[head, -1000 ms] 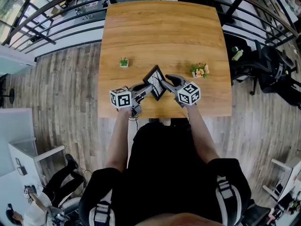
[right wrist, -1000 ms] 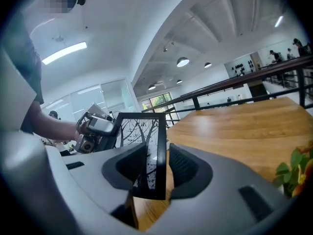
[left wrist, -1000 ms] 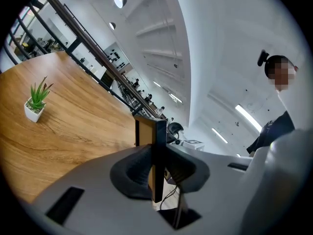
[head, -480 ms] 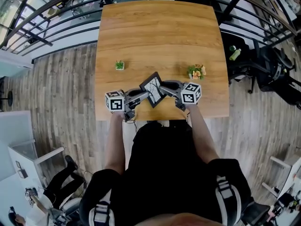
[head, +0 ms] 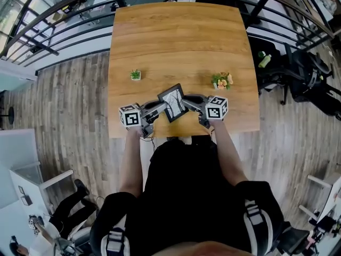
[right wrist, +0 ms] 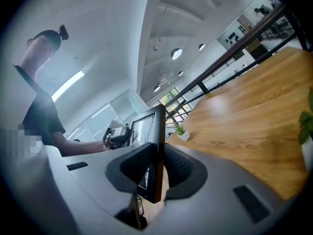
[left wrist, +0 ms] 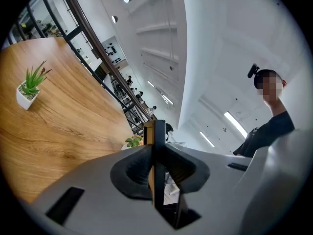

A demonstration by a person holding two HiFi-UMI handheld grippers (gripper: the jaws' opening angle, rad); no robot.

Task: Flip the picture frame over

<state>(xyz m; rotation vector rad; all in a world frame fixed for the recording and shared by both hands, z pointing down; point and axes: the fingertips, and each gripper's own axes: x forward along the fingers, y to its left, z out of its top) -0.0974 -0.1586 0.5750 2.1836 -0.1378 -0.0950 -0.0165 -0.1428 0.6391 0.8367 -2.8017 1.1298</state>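
The black picture frame is held up off the wooden table near its front edge, picture face towards me. My left gripper grips its left edge. In the left gripper view the frame's edge stands upright between the pads of the left gripper. My right gripper holds the right edge. Its jaws have just been closing, and in the right gripper view the frame sits clamped in the right gripper.
A small green plant in a white pot stands left of the frame, also in the left gripper view as the plant. A flower pot stands to the right. A railing runs behind the table; office chairs stand at right.
The frame has come slightly nearer the table's front edge and lies flatter, showing more of its face. The right gripper has rolled and closed onto the frame's edge.
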